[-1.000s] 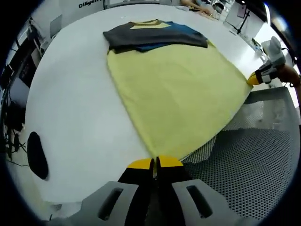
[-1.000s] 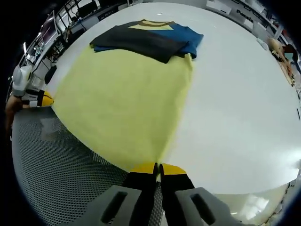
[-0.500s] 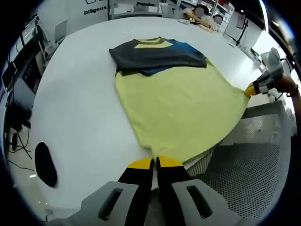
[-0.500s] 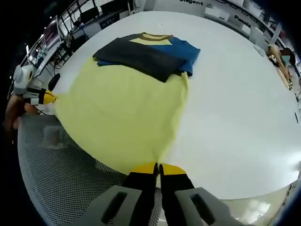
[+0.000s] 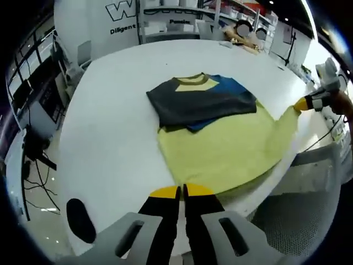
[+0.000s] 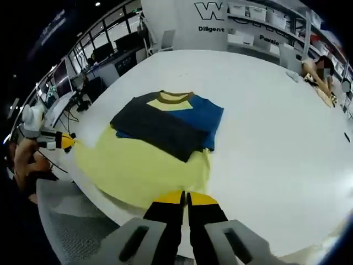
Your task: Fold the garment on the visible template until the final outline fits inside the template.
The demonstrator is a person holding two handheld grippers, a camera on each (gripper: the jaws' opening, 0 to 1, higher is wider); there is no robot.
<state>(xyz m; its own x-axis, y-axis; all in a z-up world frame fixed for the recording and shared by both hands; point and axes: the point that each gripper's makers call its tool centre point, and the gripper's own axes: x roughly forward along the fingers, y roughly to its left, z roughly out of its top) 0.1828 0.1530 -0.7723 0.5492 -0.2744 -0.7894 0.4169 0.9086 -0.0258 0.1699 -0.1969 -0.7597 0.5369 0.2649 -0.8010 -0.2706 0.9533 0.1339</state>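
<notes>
Both grippers, left and right, are pinched tight on the yellow garment's hem at 6 o'clock, on the white table.

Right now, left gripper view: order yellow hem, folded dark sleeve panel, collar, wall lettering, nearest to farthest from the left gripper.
1. yellow hem, pinched at the left gripper
2. dark sleeve panel, mid-table, folded over the shirt
3. collar, at the shirt's far end
4. wall lettering, behind the table
</notes>
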